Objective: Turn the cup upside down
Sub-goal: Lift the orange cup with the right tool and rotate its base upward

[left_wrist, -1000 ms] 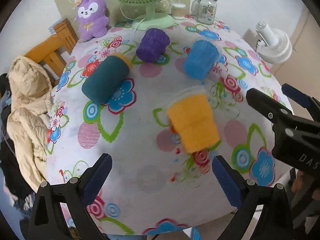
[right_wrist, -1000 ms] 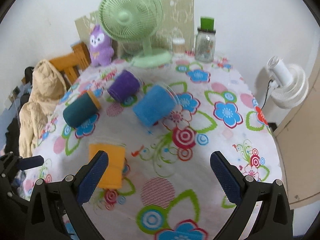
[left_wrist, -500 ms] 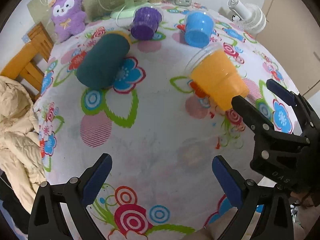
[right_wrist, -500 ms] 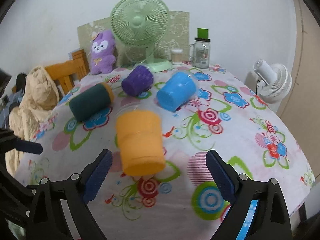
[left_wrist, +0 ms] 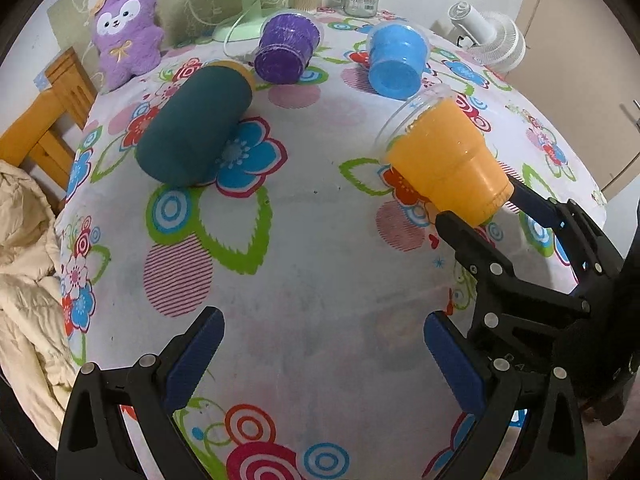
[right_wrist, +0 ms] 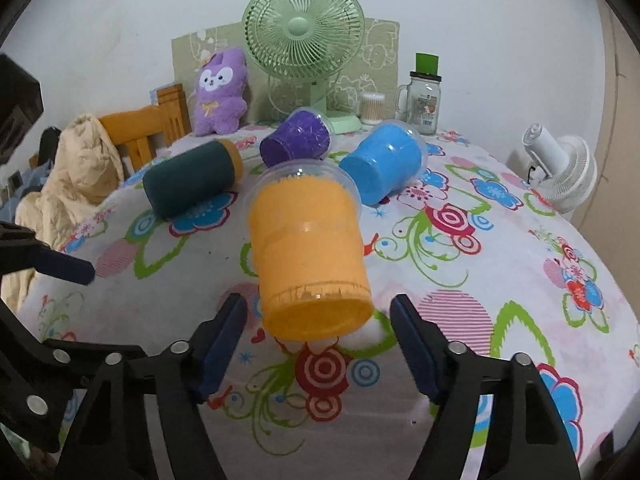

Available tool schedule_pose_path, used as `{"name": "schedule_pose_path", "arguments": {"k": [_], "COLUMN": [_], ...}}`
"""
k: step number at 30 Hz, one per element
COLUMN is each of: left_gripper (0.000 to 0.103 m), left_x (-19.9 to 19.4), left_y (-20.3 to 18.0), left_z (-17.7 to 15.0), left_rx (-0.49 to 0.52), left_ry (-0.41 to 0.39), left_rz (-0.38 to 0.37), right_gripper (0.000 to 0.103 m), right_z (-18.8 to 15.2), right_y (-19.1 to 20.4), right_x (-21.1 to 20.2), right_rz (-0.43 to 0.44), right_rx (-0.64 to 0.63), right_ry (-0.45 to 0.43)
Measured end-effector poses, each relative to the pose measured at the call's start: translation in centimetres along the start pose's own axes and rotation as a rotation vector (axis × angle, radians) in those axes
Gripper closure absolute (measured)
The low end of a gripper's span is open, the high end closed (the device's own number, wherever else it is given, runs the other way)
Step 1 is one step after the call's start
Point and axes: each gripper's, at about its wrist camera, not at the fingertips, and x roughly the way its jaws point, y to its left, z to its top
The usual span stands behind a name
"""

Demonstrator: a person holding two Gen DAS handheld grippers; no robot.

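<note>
An orange cup (right_wrist: 308,256) lies on its side on the floral tablecloth, base toward my right gripper; it also shows in the left wrist view (left_wrist: 448,164). My right gripper (right_wrist: 318,332) is open, its fingers either side of the cup's base, not touching it. In the left wrist view the right gripper (left_wrist: 480,208) reaches the cup from the right. My left gripper (left_wrist: 320,344) is open and empty over bare cloth, to the left of the cup.
A dark green cup (left_wrist: 196,128), a purple cup (left_wrist: 286,54) and a blue cup (left_wrist: 396,60) lie on their sides farther back. A green fan (right_wrist: 304,28), plush toy (right_wrist: 220,92) and glass jar (right_wrist: 424,100) stand at the far edge. A chair with a coat (right_wrist: 68,172) is left.
My right gripper has moved forward so its fingers flank the orange cup's base. My left gripper has drifted a little closer to the table.
</note>
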Motion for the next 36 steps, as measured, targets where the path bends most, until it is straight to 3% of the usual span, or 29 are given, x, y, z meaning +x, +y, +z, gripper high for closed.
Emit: {"name": "schedule_pose_path", "arguments": {"k": [2,5,16,24,29,36], "left_gripper": [0.002,0.002,0.002,0.002,0.002,0.002], "left_x": [0.1,0.2,-0.9,-3.4,-4.5,-4.4], "left_y": [0.0,0.0,-0.1,-1.0,-1.5,-2.3], "left_z": [0.0,0.2,0.6,2.1,2.6,2.3], "left_rx": [0.005,0.005,-0.018,-0.052,-0.093,-0.151], "left_ry": [-0.006,-0.015,-0.015,-0.012,-0.001,0.011], "left_rz": [0.002,0.0,0.014,0.034,0.008,0.004], "right_gripper": [0.031,0.045,0.045,0.046,0.046,0.046], "right_z": [0.2,0.3,1.4,5.4,7.6,9.3], "right_y": [0.0,0.2,-0.7,-1.9,-2.3,-2.1], "right_x": [0.2,0.5,0.5,-2.4,-3.5,-3.7], "right_rz": [0.005,0.015,0.014,0.011,0.008,0.044], "right_rx": [-0.004,-0.026,0.009,-0.006,-0.043,-0.156], "right_ry": [0.001,0.004,0.031,0.158,0.226,0.387]}}
